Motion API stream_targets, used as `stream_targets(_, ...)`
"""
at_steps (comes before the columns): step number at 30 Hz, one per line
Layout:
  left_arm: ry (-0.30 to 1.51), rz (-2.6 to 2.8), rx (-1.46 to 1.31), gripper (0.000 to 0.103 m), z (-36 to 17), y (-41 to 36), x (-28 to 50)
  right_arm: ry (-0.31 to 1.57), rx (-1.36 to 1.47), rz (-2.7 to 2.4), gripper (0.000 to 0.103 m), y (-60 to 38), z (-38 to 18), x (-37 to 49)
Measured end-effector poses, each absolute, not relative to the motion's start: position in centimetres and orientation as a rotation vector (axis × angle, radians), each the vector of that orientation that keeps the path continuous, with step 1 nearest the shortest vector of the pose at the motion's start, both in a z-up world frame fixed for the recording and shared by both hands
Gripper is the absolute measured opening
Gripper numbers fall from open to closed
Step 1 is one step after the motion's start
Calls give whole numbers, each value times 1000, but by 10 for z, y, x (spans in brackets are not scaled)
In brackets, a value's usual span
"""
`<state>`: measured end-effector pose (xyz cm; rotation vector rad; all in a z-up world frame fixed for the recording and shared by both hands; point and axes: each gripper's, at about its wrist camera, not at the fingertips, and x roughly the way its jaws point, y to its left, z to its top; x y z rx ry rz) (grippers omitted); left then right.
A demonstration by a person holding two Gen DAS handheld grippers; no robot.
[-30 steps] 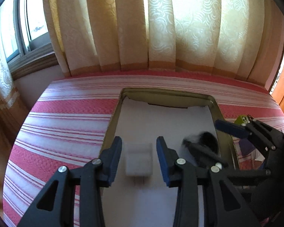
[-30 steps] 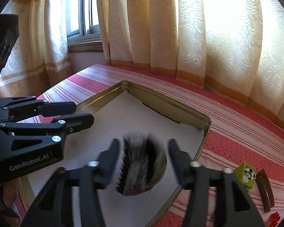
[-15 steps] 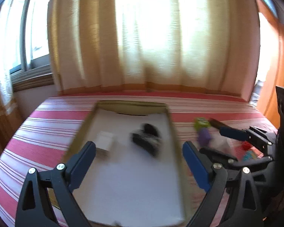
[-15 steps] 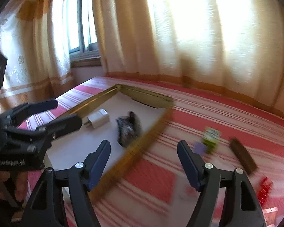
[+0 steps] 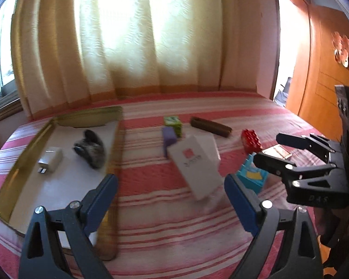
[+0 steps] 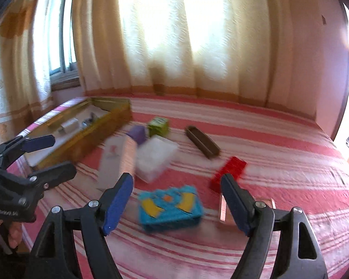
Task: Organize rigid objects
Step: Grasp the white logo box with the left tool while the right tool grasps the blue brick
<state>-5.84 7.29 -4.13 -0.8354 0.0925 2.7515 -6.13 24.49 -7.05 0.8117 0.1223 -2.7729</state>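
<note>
A gold-rimmed tray [image 5: 46, 129] with a white floor lies on the striped bed at the left and holds a white charger [image 5: 50, 159] and a furry black-and-grey object [image 5: 90, 148]. Loose on the bed are a white box [image 5: 195, 160], a purple block [image 5: 169, 136], a green cube [image 5: 173, 123], a brown case [image 5: 210, 126], a red brick [image 5: 251, 139] and a blue box [image 6: 171, 205]. My left gripper [image 5: 171, 200] is open and empty above the bed right of the tray. My right gripper [image 6: 176, 202] is open and empty over the blue box.
A small pinkish flat box [image 6: 223, 211] lies by the right gripper's right finger. Cream curtains [image 5: 139, 46] hang behind the bed. A wooden door [image 5: 325, 69] stands at the right. The tray also shows in the right wrist view [image 6: 86, 127].
Both grippers have let go, opened wide and swung right, away from the tray. The charger and the furry object now lie in the tray.
</note>
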Motion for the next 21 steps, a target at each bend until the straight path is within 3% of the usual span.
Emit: stream_targets(21,91,2774,-894,95,-50,83,-70,126,893,-2642,79,244,-88,-70)
